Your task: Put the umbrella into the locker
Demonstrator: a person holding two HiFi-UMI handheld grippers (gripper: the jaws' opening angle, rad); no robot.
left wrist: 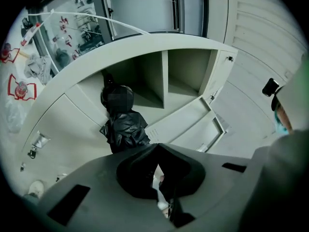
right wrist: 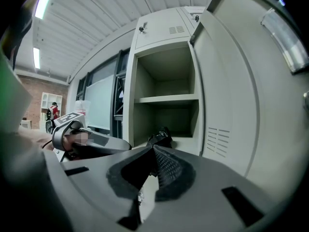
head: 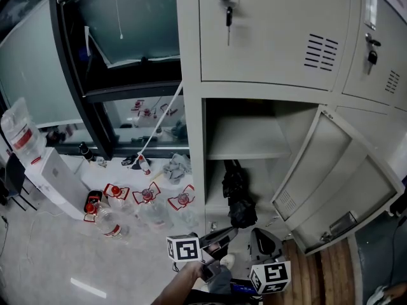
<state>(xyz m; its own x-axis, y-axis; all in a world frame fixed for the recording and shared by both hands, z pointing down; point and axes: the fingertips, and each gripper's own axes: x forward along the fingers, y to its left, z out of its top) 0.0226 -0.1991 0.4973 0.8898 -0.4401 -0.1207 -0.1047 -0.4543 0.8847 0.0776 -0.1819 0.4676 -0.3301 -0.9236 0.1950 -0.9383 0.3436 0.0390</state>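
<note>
Both claws were clenched on nothing at the lower centre of the frame: left gripper (left wrist: 155,146) and right gripper (right wrist: 153,148). The black umbrella (head: 238,197) was lodged mid-frame inside the open locker (head: 191,138), beneath its shelf (head: 245,146).

One umbrella (head: 239,196), one open locker (head: 245,135), two keys (head: 228,16).

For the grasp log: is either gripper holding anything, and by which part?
Nothing. Left gripper and right gripper are shut, empty; the umbrella lies inside the locker.
</note>
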